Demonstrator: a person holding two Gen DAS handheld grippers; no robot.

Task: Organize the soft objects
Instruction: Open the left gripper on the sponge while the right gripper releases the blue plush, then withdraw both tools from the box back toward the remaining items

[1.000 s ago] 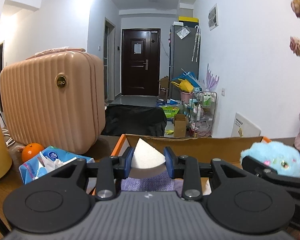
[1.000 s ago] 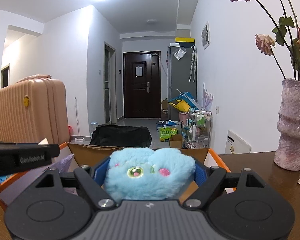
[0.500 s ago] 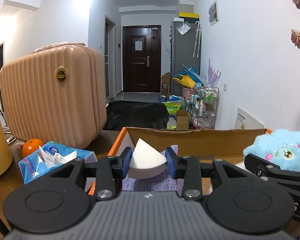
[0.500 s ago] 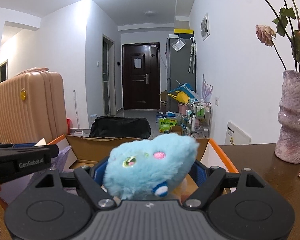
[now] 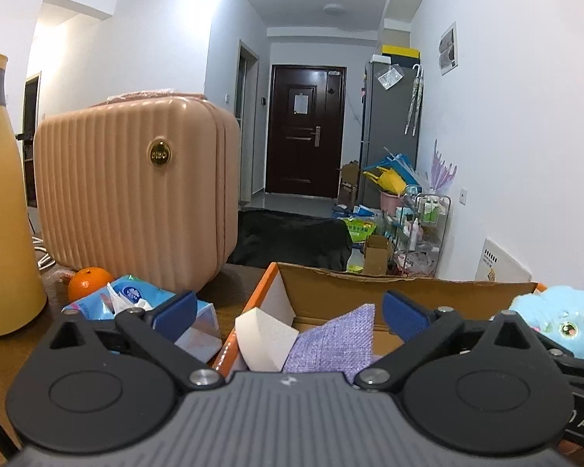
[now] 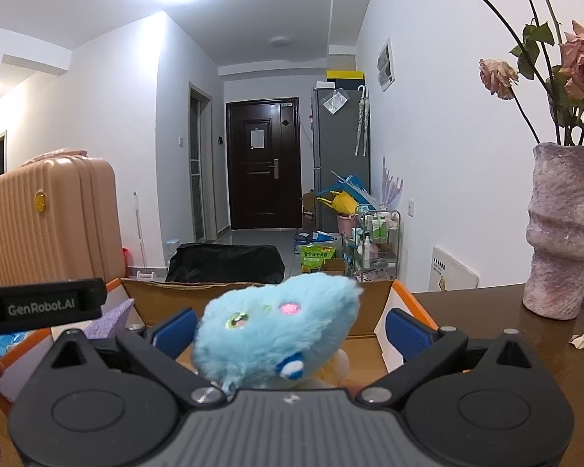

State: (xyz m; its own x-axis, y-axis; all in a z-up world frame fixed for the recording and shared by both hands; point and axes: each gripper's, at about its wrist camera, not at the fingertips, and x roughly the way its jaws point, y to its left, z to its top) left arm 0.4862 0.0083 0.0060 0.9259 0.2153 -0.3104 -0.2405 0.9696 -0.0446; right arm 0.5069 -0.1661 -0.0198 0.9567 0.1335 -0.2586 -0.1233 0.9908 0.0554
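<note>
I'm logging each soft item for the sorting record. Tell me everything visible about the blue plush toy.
The plush toy is fluffy light-blue fur with a glittery green eye, a pink cheek spot and a small blue-and-white tab low on its side. It sits tilted over the cardboard box, between the wide-open blue pads of the right hand-held gripper, which do not press it. Something pale yellow shows beneath it. The left view shows it at the box's right end.

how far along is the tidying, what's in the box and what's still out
Done: the white sponge and purple cloth lie in the box; the left gripper is open, clear of them. In hand: nothing gripped; the blue plush sits between the right gripper's open fingers, over the box. Possibly left: the tissue pack beside the box.
</note>
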